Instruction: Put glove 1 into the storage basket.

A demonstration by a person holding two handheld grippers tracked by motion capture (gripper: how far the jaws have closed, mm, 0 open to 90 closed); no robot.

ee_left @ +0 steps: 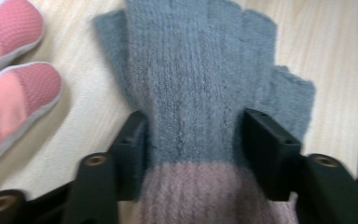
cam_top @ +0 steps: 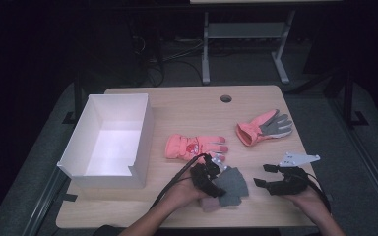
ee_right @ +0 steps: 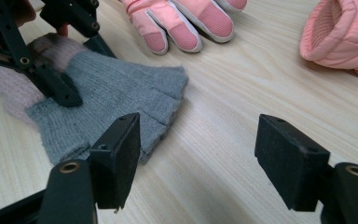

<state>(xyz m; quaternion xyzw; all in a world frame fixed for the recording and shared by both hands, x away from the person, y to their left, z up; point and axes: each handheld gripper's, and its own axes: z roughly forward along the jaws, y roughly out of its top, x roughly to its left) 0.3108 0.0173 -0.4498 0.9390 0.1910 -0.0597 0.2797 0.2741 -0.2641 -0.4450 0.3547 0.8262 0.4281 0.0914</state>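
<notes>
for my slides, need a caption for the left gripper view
Left gripper closed on a grey knit fingerless glove on the wooden table, pink glove fingertips alongside.

Left gripper view: the grey knit glove (ee_left: 200, 93) has its pink cuff cut off at the bottom edge. Two fingertips of a pink ski glove (ee_left: 14, 93) enter from the left edge; the remainder lies outside the frame.

A light wooden counter (cam_top: 177, 105) carries 4 things: a white open box (cam_top: 109, 140) well left of the left tool (cam_top: 211, 174), 2 pink gloves (cam_top: 194, 146) beyond both tools, and a grey knitted glove (ee_left: 200, 84) directly under the left tool
</notes>
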